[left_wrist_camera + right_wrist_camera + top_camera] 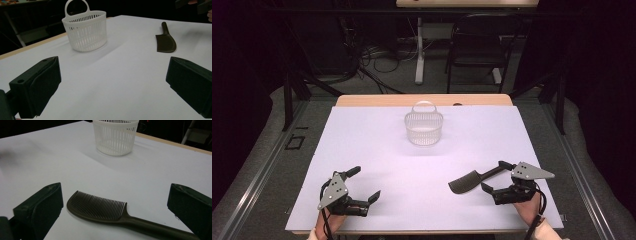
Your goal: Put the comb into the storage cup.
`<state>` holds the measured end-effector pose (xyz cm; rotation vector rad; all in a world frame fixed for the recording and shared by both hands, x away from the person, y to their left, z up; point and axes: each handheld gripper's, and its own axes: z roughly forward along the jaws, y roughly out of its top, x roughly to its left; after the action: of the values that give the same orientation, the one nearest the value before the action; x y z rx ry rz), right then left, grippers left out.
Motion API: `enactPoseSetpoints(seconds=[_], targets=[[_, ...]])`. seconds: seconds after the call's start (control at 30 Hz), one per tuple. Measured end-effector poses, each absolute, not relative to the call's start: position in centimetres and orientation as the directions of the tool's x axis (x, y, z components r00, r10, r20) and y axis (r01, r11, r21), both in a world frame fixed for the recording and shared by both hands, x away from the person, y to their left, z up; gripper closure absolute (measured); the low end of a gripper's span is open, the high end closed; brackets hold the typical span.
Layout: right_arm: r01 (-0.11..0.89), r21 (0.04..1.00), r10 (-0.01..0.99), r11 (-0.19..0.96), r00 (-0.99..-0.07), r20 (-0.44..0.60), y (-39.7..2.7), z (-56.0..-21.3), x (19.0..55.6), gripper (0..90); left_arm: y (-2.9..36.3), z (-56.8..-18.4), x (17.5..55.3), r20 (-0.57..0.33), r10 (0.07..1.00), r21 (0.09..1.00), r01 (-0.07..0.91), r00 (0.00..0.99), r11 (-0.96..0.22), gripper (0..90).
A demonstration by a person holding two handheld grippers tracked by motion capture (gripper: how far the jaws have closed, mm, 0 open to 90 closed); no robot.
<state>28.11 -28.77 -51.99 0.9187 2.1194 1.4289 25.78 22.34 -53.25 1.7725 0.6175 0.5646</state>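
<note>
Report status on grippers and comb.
Left gripper open, empty. Right gripper open around comb handle, not closed. Comb flat on table. Basket path clear.

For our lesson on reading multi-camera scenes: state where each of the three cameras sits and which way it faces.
High view: above the person's side, looking forward and down on the table; both hands, the left gripper and right gripper show.
Left gripper view: rides the left gripper, looks between its open jaws toward the basket; a bit of the other hand shows top right.
Right gripper view: rides the right gripper, open jaws flanking the comb.
Shared: all three show the basket and comb.
</note>
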Motion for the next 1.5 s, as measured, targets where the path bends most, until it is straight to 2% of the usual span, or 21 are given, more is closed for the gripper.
enactPoseSetpoints(seconds=[1.5], targets=[[0.370,0.882,0.756,0.291,-0.654,0.025,-29.1,-51.8,33.1,0.0,22.2,-53.2,25.8,0.075,0.657,0.961,0.121,0.750,-0.248,0.0]])
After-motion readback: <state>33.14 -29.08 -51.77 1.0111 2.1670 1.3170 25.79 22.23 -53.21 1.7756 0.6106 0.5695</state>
